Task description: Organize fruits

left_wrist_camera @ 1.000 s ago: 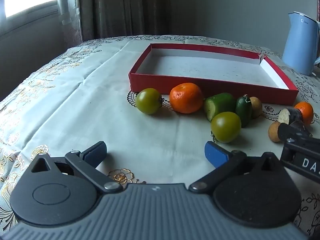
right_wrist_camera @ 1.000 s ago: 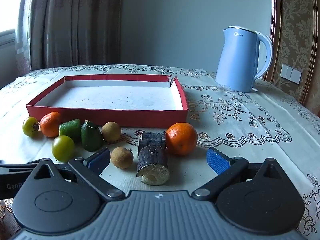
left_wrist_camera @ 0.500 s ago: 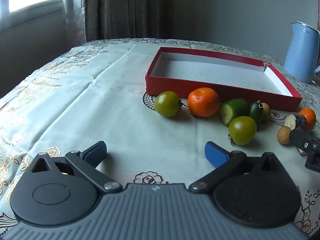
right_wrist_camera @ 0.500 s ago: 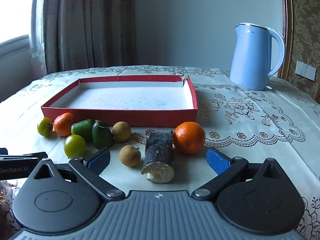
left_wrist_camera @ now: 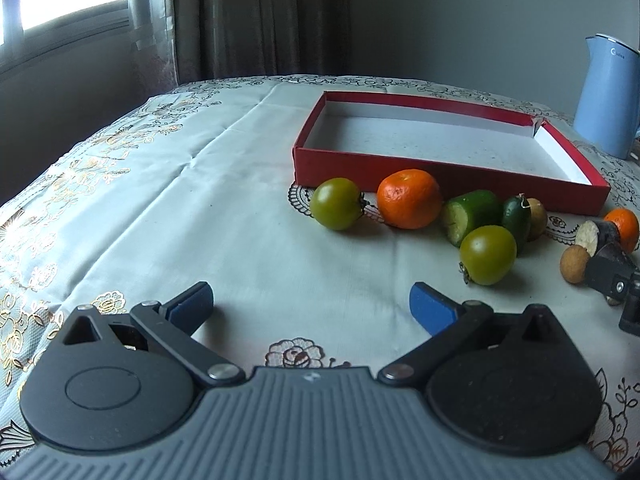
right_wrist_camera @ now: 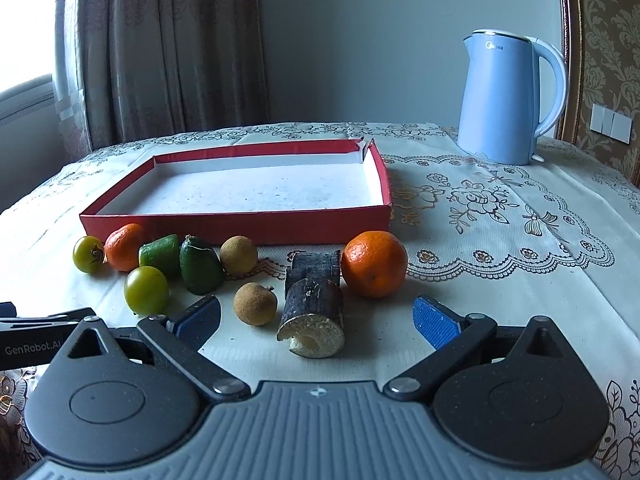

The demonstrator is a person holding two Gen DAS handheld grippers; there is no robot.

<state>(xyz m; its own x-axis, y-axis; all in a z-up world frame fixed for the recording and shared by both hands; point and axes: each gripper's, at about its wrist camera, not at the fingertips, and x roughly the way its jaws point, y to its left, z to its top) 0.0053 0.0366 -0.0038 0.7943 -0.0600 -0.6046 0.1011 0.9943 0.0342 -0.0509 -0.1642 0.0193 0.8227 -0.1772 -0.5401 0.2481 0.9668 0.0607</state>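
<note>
An empty red box (left_wrist_camera: 448, 172) (right_wrist_camera: 248, 226) lies on the table. In front of it lie several fruits: two green tomatoes (left_wrist_camera: 337, 209) (left_wrist_camera: 487, 255), an orange (left_wrist_camera: 410, 199), a cut green piece (left_wrist_camera: 472, 216), a dark green fruit (right_wrist_camera: 200, 266), two brown longans (right_wrist_camera: 255, 304) (right_wrist_camera: 239, 255), two dark sugarcane pieces (right_wrist_camera: 314, 312) and a second orange (right_wrist_camera: 374, 263). My left gripper (left_wrist_camera: 312, 308) is open and empty, left of and nearer than the fruits. My right gripper (right_wrist_camera: 318, 316) is open, its jaws on either side of the near sugarcane piece without touching it.
A light blue kettle (right_wrist_camera: 508, 98) (left_wrist_camera: 608, 96) stands at the back right of the table. A patterned cloth (left_wrist_camera: 160, 208) covers the table. Curtains and a window are behind on the left. The right gripper's body shows at the left wrist view's right edge (left_wrist_camera: 616, 280).
The left gripper has drawn back and leftwards, so the fruits sit further right and farther off. The right gripper has pulled back slightly and swung right. Both stay open.
</note>
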